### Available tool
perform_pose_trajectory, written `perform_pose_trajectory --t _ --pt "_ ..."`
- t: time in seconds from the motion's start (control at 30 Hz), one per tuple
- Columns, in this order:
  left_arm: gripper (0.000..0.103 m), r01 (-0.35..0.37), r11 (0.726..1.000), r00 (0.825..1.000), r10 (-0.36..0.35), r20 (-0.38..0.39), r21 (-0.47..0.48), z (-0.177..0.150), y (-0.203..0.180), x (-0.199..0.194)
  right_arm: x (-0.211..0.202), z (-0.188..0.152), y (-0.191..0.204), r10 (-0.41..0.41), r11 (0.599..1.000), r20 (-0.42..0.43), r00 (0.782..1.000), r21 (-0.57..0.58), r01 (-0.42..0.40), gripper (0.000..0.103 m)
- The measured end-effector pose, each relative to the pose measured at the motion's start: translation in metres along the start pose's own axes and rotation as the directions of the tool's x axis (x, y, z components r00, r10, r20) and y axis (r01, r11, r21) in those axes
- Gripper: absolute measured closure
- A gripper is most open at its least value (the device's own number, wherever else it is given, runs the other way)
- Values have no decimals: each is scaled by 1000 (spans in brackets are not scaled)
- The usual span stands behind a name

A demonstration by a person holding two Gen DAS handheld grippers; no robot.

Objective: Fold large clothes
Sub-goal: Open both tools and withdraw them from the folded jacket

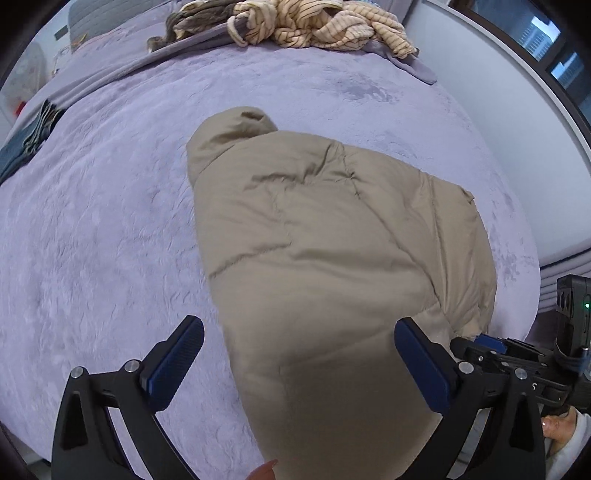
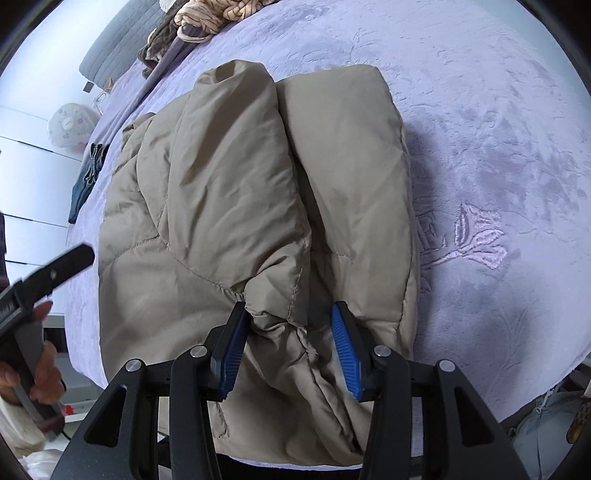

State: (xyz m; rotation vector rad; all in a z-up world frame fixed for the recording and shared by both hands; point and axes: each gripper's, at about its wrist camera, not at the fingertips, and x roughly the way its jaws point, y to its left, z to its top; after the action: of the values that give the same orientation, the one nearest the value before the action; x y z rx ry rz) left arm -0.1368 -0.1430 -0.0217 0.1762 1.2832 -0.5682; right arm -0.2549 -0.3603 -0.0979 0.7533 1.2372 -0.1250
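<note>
1. The bed (image 1: 92,229), under a lilac plush cover, fills both views.
2. The jacket (image 1: 332,240), tan and puffy, lies folded on the cover near the bed's near edge; in the left view it runs from centre to 6 o'clock, in the right view it fills the middle.
3. A heap of striped cream clothes (image 1: 314,26) sits at 12 o'clock, well apart from the jacket.
4. Dark jeans (image 1: 22,147) lie at 9 o'clock on the bed's edge.
5. The left gripper (image 1: 299,365) is spread wide, its jaws either side of the jacket's near end, grasping nothing.
6. The right gripper (image 2: 290,350) has bunched jacket fabric between its blue pads (image 2: 231,356); the left pad touches the fabric, and I cannot tell if the jaws clamp it.
</note>
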Motion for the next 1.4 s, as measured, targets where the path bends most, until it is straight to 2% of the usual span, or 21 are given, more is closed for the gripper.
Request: perform_pose_trajectory --t 0.07,0.13,0.23,0.5,0.63,1.07,1.1,1.13,1.17,1.4 --pt "0 -11 999 1000 10 -5 -49 -10 8 -3 -1 3 3 7 1000 -12 1000 -10 -7 49" --pt "0 -35 996 999 34 -10 -78 -16 15 -6 -5 6 7 15 1000 -19 1000 -19 -15 36" --pt "0 -66 993 998 65 -19 -96 -24 23 -9 -13 7 15 32 999 -10 999 -28 -33 24" --pt "0 -37 992 999 34 -31 -118 -36 39 -10 -36 0 26 10 1000 59 998 -27 -9 16" --pt "0 -24 993 999 21 -33 -114 -43 43 -13 -45 -6 31 -16 999 90 996 -39 19 15" --pt "0 -8 999 1000 8 -13 -46 -59 52 -26 -60 -44 38 -34 999 198 980 27 29 15" --pt "0 -6 999 1000 6 -12 -44 -60 54 -27 -60 -46 38 -33 999 206 978 33 27 12" --pt "0 -6 999 1000 6 -10 -43 -61 55 -28 -61 -47 39 -35 999 213 976 40 28 0" --pt "0 -6 999 1000 6 -9 -44 -62 56 -28 -61 -48 39 -37 999 220 975 42 29 0" --pt "0 -7 997 1000 5 -22 -77 -58 63 -23 -60 -36 42 -47 999 189 981 28 42 0"
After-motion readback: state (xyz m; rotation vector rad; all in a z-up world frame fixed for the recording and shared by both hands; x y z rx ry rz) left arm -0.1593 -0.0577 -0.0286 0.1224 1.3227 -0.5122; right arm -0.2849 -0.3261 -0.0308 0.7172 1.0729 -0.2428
